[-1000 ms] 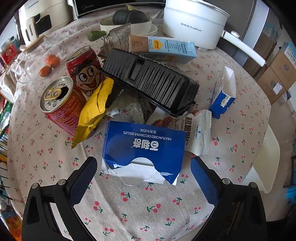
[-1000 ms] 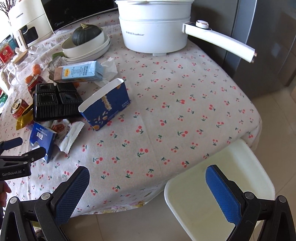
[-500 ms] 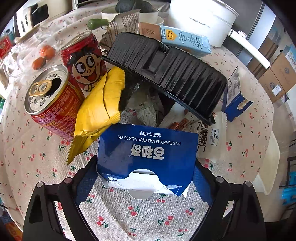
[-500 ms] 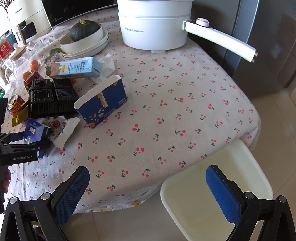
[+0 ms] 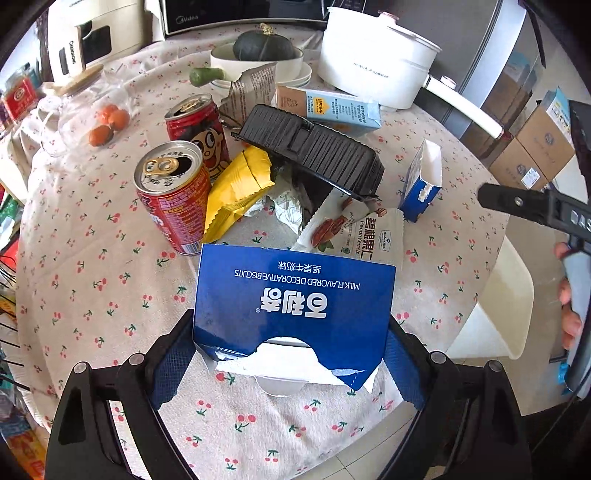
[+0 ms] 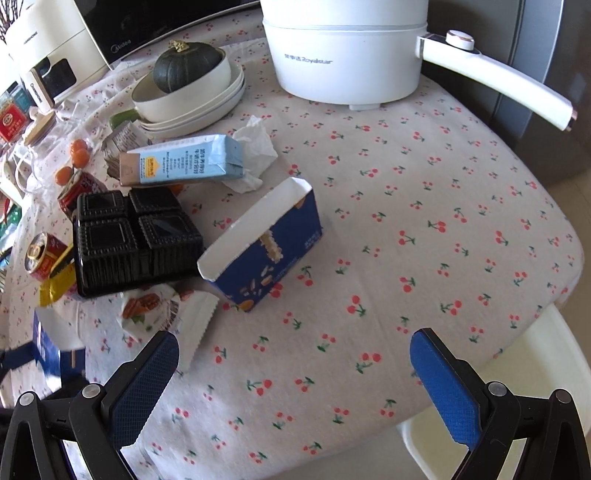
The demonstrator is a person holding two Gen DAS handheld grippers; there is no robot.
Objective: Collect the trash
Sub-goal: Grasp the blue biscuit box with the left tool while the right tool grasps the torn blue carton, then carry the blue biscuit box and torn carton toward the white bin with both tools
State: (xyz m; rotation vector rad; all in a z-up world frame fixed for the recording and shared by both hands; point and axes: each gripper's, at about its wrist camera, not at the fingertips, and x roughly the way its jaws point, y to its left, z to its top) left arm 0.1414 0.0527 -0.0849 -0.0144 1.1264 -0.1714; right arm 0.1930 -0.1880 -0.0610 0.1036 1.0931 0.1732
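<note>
My left gripper is shut on a torn blue biscuit box, its pads pressed on both sides, and holds it just above the cherry-print tablecloth. Behind the box lie a pecan wrapper, a yellow wrapper, two red cans, and an upturned black plastic tray. My right gripper stands open over the table's near edge with nothing between its fingers. Ahead of it are an open blue carton, a light blue milk carton and a crumpled tissue.
A white bin stands on the floor beside the table's right edge. At the back are a white electric pot with a long handle, a bowl holding a dark squash and a microwave. A hand shows at the right.
My left gripper slid around the blue biscuit box, shut on it and lifted it off the cloth. My right gripper moved in from the floor side over the table's edge.
</note>
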